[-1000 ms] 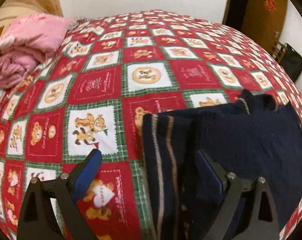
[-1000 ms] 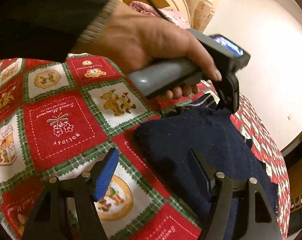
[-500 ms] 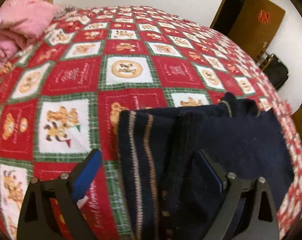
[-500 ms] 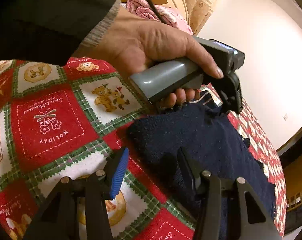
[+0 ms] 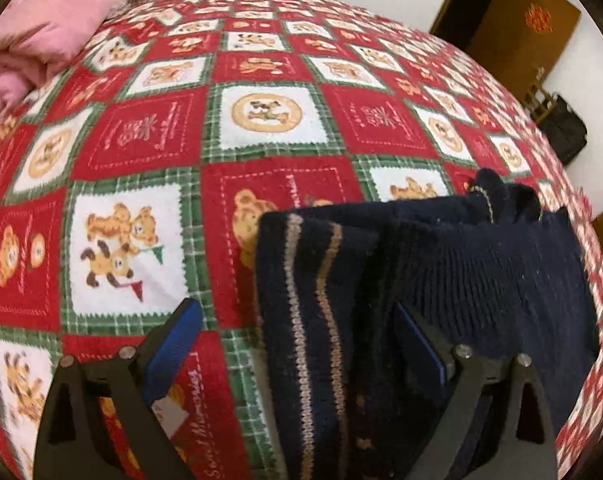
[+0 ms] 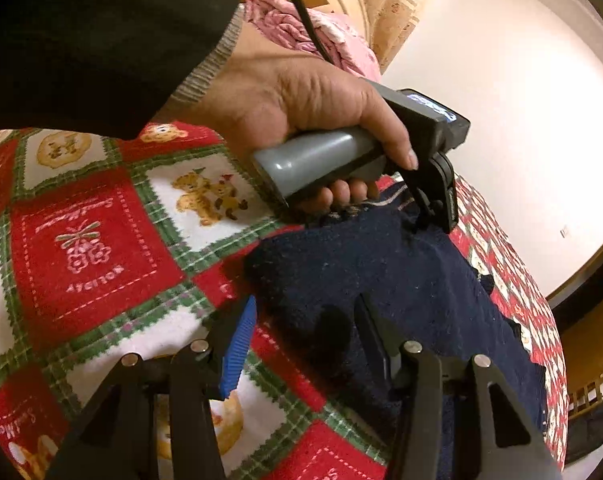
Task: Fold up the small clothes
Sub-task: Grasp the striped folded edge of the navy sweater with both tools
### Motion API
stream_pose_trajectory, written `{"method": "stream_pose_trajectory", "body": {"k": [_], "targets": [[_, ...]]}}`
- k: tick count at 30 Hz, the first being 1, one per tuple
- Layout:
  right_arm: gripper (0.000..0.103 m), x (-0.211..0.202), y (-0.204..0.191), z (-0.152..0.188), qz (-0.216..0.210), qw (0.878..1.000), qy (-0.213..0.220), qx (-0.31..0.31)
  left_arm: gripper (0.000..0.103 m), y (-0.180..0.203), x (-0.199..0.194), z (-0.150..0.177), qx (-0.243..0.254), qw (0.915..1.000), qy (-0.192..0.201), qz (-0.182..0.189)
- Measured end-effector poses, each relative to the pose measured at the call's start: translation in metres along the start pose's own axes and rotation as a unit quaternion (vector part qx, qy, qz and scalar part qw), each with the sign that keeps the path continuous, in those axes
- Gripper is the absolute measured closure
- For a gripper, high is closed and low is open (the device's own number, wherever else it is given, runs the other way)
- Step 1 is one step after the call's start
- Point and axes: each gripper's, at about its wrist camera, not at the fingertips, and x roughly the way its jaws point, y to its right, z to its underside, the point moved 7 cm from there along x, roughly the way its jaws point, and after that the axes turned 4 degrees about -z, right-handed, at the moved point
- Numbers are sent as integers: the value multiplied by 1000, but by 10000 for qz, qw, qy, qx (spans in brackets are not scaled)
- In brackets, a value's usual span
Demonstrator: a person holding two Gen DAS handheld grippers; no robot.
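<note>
A small navy knit garment with tan stripes lies partly folded on the red teddy-bear quilt. My left gripper is open, low over its striped edge, with the right finger on the fabric. In the right wrist view the garment lies ahead. My right gripper is open, its jaws narrower than before, straddling the garment's near corner. The person's hand holds the left gripper's handle at the garment's far edge.
A pink bundle of bedding lies at the quilt's far left, also in the right wrist view. A brown door and a dark bag stand beyond the bed's right edge.
My right gripper's jaws have narrowed around the garment's corner and moved closer to it. The left gripper has shifted slightly over the striped edge and stays open.
</note>
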Motion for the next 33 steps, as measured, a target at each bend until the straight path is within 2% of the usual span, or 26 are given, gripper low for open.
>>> {"method": "stream_pose_trajectory", "body": {"k": [2, 3, 4, 5, 7, 9, 10, 18, 22, 28, 33], "targets": [[64, 2, 4, 3, -49, 9999, -46, 96, 39, 8, -4, 2, 213, 9997, 19, 133], [70, 1, 5, 4, -55, 9998, -50, 168, 49, 11, -7, 3, 311, 9993, 27, 183], [78, 2, 7, 5, -64, 9997, -38, 223, 68, 16, -9, 3, 401, 9988, 31, 282], [82, 1, 9, 5, -112, 9996, -17, 277, 79, 21, -12, 4, 500, 9982, 45, 326], [84, 0, 11, 5, -100, 9994, 1, 321, 86, 26, -16, 3, 634, 9976, 80, 259], [85, 2, 10, 5, -57, 9996, -13, 282, 87, 26, -18, 1, 627, 9976, 123, 259], [91, 2, 8, 4, -37, 9997, -1, 226, 87, 24, -20, 1, 573, 9978, 137, 308], [92, -1, 9, 3, -133, 9994, 49, 316, 86, 8, -20, 1, 123, 9983, 93, 558], [93, -8, 18, 3, -199, 9986, 192, 451, 88, 11, -29, 0, 98, 9982, 281, 526], [94, -36, 59, 3, -362, 9900, 615, 1219, 89, 18, -60, -15, -98, 9973, 402, 614], [94, -60, 90, 15, -391, 9800, 795, 1782, 89, 31, -83, -25, -306, 9962, 499, 641]]}}
